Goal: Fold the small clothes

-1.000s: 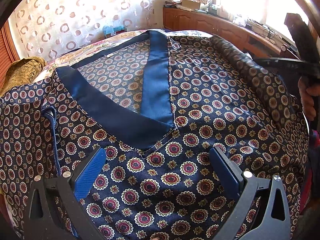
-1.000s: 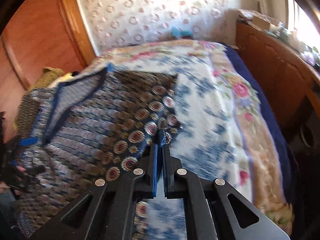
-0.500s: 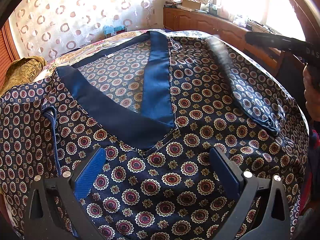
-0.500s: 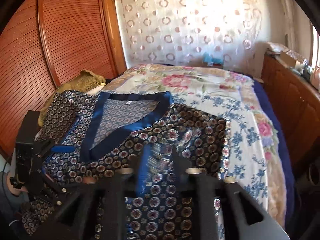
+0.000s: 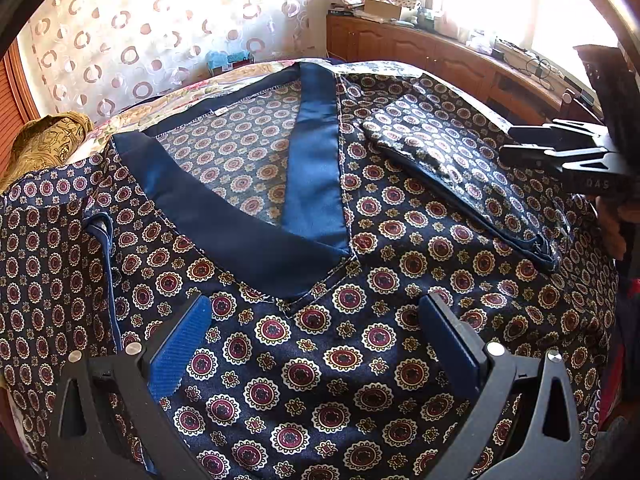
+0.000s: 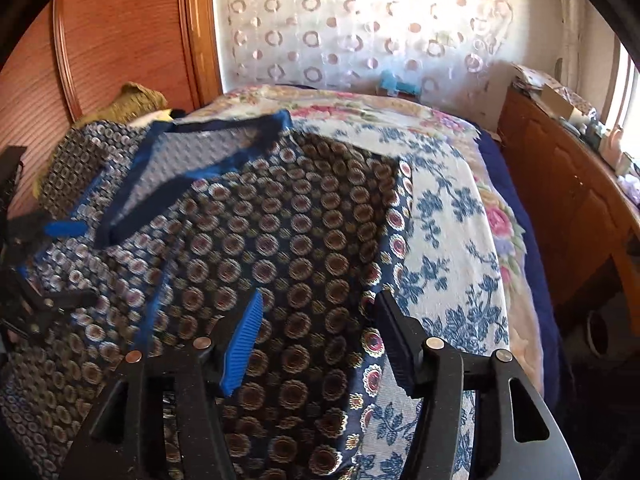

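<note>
While the blue shirt (image 5: 360, 280) lies spread out flat on the bed (image 6: 452, 216), there is just one shirt to count, with one dark blue collar (image 5: 240, 236) shaped like a V. There are two grippers. The shirt has many small round flower rings on it. Its long way runs from the near edge of the bed up toward the curtain (image 5: 152, 40), and the point of the V faces the near edge while the open neck faces the curtain. One sleeve (image 5: 460, 184) is folded in and lies on top of the shirt's right side, slanting across it. The left gripper (image 5: 316, 344) hangs just over the shirt's chest, under the V, with its two fingers wide apart and nothing held. The right gripper (image 6: 320, 340) is over the shirt's right edge, where the shirt meets the flowery bed cover; its fingers have just been opening, and they stand apart with cloth below them but not pinched. One yellow cloth (image 5: 48, 140) sits by the wooden wall.
</note>
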Tool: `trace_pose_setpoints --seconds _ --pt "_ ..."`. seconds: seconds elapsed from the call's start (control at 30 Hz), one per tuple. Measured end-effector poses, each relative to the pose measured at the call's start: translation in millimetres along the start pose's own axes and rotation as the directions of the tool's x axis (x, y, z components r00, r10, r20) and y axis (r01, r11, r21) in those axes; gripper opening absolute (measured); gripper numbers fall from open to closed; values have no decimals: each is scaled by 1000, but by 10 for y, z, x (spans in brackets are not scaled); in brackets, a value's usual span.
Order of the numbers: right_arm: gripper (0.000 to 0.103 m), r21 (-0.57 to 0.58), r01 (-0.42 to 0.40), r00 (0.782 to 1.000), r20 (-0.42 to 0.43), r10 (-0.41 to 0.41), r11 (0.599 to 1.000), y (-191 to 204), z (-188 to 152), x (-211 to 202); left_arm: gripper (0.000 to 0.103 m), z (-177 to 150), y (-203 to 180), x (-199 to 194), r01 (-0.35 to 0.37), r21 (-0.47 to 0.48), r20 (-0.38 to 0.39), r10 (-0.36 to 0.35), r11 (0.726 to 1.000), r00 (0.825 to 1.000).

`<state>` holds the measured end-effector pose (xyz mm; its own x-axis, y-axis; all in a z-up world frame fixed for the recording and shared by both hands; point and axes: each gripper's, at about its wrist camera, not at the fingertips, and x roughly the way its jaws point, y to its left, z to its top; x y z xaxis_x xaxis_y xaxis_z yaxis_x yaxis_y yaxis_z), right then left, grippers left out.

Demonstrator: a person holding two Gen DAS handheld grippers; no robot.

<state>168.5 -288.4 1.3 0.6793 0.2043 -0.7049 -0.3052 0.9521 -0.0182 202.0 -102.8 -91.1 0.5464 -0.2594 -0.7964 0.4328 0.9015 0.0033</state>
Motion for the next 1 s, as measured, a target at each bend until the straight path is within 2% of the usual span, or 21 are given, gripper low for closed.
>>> trace_pose_setpoints --seconds 0.2,0.27,0.7,0.9,1.0 --pt "71 -7 -4 1000 -12 4 1000 -27 -5 117 103 5 -1 0 7 8 0 -7 1000 1000" --pt "80 -6 4 999 -34 -5 1000 -31 -34 205 103 -1 3 2 7 9 1 -7 1000 1000" --pt "92 23 20 999 -46 -19 1000 -58 -28 278 103 -12 11 -14 16 20 -3 -16 1000 1000" --pt "95 26 26 998 -50 -24 999 -64 -17 286 103 9 318 -306 43 -54 73 -39 998 997" --pt "96 30 29 998 -52 -27 999 -72 -12 298 103 56 564 -513 34 -94 127 -22 995 992"
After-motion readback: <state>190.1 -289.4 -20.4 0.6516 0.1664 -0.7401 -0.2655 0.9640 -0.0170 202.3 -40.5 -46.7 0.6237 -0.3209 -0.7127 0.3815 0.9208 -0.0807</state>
